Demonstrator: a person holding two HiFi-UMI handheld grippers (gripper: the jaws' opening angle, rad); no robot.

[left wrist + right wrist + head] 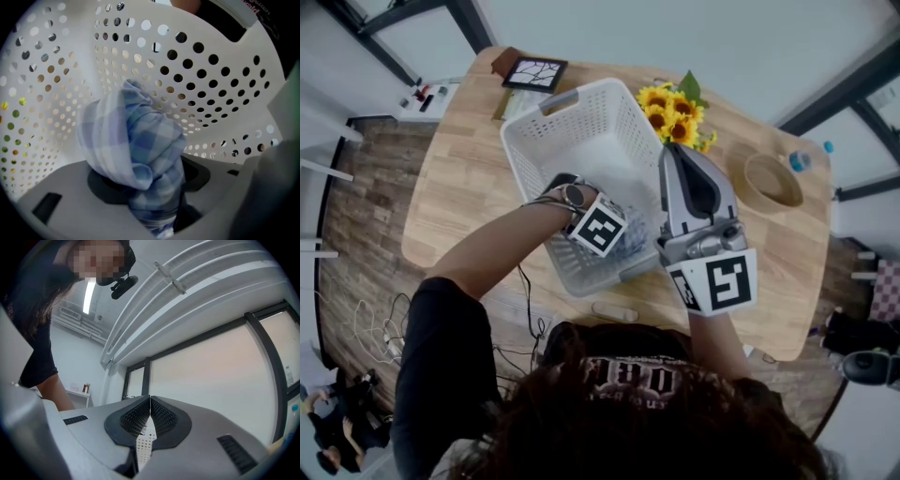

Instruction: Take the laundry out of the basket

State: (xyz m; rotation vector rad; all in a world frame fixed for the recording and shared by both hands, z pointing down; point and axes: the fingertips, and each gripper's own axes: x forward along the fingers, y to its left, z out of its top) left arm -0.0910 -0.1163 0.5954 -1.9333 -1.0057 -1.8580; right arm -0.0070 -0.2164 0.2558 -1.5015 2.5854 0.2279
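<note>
A white perforated laundry basket (581,122) stands on the wooden table (459,178). My left gripper (622,247) reaches down into the basket's near end. There its jaws are closed on a bunched blue checked cloth (136,140), which stands up between the pads in front of the basket wall (211,70). In the head view only a bit of that cloth (632,246) shows beside the marker cube. My right gripper (675,159) is at the basket's right side and points upward. Its jaws (150,404) are nearly together, pinching a thin strip of white perforated basket wall (144,446).
A bunch of sunflowers (673,112) lies behind the basket. A wooden bowl (772,180) and a bottle (802,159) are at the table's right end. A framed picture (534,72) sits at the far edge. A small pale object (614,311) lies near the front edge.
</note>
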